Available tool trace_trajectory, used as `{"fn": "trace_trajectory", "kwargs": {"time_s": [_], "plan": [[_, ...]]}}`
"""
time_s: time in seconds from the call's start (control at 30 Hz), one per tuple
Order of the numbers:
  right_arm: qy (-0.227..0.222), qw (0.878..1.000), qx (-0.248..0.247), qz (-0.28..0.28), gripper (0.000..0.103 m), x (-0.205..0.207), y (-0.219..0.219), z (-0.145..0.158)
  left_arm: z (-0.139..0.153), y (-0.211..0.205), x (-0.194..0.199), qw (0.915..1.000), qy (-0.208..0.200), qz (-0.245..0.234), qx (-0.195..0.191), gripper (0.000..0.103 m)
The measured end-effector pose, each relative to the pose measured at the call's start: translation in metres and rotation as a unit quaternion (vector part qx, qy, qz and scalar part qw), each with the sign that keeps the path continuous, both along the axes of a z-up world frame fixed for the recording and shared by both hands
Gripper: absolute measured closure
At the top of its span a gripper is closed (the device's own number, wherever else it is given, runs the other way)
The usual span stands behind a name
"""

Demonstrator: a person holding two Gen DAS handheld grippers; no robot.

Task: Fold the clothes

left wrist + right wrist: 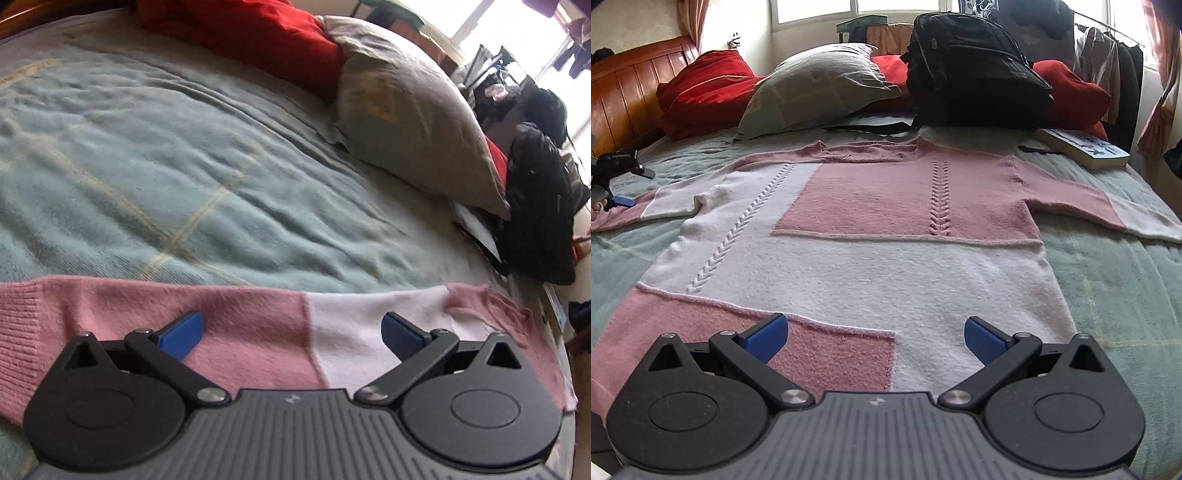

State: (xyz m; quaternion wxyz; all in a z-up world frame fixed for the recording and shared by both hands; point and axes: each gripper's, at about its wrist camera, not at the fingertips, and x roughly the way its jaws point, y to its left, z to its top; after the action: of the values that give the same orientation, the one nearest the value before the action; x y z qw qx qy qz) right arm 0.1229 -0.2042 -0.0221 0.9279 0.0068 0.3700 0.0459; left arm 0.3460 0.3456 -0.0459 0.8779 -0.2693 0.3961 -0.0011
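Inspector: Blue pads on the right hand-held gripper (875, 338) stand wide apart, nothing between them. It sits low over the hem of the sweater (864, 236).

Clerk: And the sweater itself?

Inspector: Pink and white knit, lying flat and face up on the bed (1115, 295), sleeves spread to either side, collar toward the pillows. A braided cable stitch runs down each side of the chest.

Clerk: Left side?

Inspector: Left hand-held gripper (291, 334) is likewise spread wide and empty. It is poised above the sweater's left sleeve (258, 325), over the seam where pink meets white, with the ribbed cuff out to the left edge. Whether the pads touch the knit, I cannot tell. The right wrist view shows that same gripper at the far left, by the sleeve end.

Clerk: Surroundings?

Inspector: Pale green blanket (166, 166) covers the bed. Beyond the collar lie a grey pillow (820, 81), red cushions (705, 85) and a black backpack (975, 66), the backpack's strap just beside the neckline. A book (1082, 147) rests near the right shoulder. Wooden headboard (624, 92) at far left.
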Motion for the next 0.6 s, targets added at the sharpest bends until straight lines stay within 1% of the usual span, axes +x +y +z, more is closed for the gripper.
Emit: {"fn": "trace_trajectory", "kwargs": {"time_s": [0.1,0.27,0.3,0.37,0.43,0.47,0.53,0.57,0.6], "plan": [[0.004,1.000,-0.002,-0.007,0.000,0.003,-0.002,-0.001,-0.001,0.008,-0.003,0.9995,-0.010,0.031,-0.004,0.001],[0.002,1.000,0.011,-0.009,0.000,0.003,-0.003,-0.002,-0.003,0.021,-0.007,0.9962,-0.028,0.081,-0.010,0.001],[0.002,1.000,0.012,-0.009,0.000,0.004,-0.002,-0.003,0.003,0.017,-0.012,0.9972,-0.033,0.067,0.004,0.001],[0.003,1.000,0.014,-0.008,0.000,0.005,-0.001,-0.003,0.009,0.009,-0.022,0.9988,-0.037,0.027,0.016,0.001],[0.004,1.000,0.016,-0.007,0.000,0.007,0.001,-0.004,0.006,0.006,-0.031,0.9994,-0.028,-0.001,0.020,0.001],[0.005,1.000,0.016,-0.006,0.000,0.007,0.002,-0.005,0.002,0.007,-0.037,0.9996,-0.018,-0.006,0.021,0.001],[0.007,1.000,0.014,0.001,0.000,0.006,0.005,-0.006,-0.006,0.017,-0.045,0.9996,0.006,0.004,0.026,0.001],[0.007,1.000,0.012,0.005,0.000,0.006,0.007,-0.006,-0.010,0.026,-0.052,0.9994,0.011,0.022,0.025,0.001],[0.006,1.000,0.010,0.007,0.000,0.005,0.008,-0.006,-0.010,0.036,-0.060,0.9991,0.005,0.039,0.015,0.001]]}}
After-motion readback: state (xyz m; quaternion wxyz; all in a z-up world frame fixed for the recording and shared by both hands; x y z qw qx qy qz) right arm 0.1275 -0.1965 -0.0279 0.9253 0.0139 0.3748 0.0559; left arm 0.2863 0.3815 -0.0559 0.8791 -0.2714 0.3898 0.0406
